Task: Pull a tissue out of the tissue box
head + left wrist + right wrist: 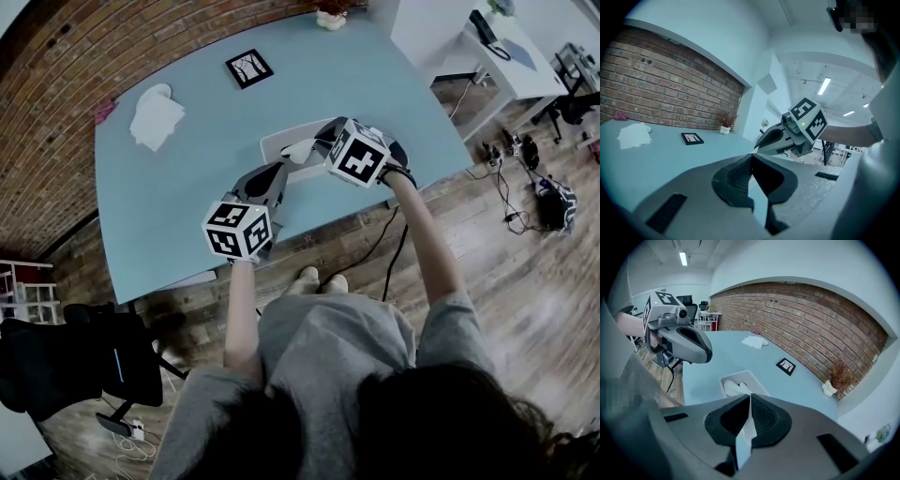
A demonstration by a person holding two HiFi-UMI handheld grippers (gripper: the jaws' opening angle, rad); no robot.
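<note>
A white tissue box (pixel 277 143) lies on the light blue table (pixel 187 187) near its front edge. A tissue (pixel 298 150) sticks up from the box's slot. My right gripper (pixel 319 141) hangs over the box and points steeply down. In the right gripper view the right gripper (pixel 750 397) is shut on a white strip of the tissue (pixel 746 430), with the box (pixel 752 380) just below. My left gripper (pixel 278 174) is at the box's near left side, apart from it. In its own view the left gripper (pixel 752 157) is shut with nothing held, and the right gripper (pixel 761 145) is just ahead.
Loose crumpled tissues (pixel 155 117) lie at the table's far left, next to a pink scrap (pixel 103 112). A black-framed card (pixel 249 67) and a small plant pot (pixel 330 17) sit toward the brick wall. A black chair (pixel 75 361) stands left of the person; a white desk (pixel 487 47) and floor cables (pixel 506 202) are right.
</note>
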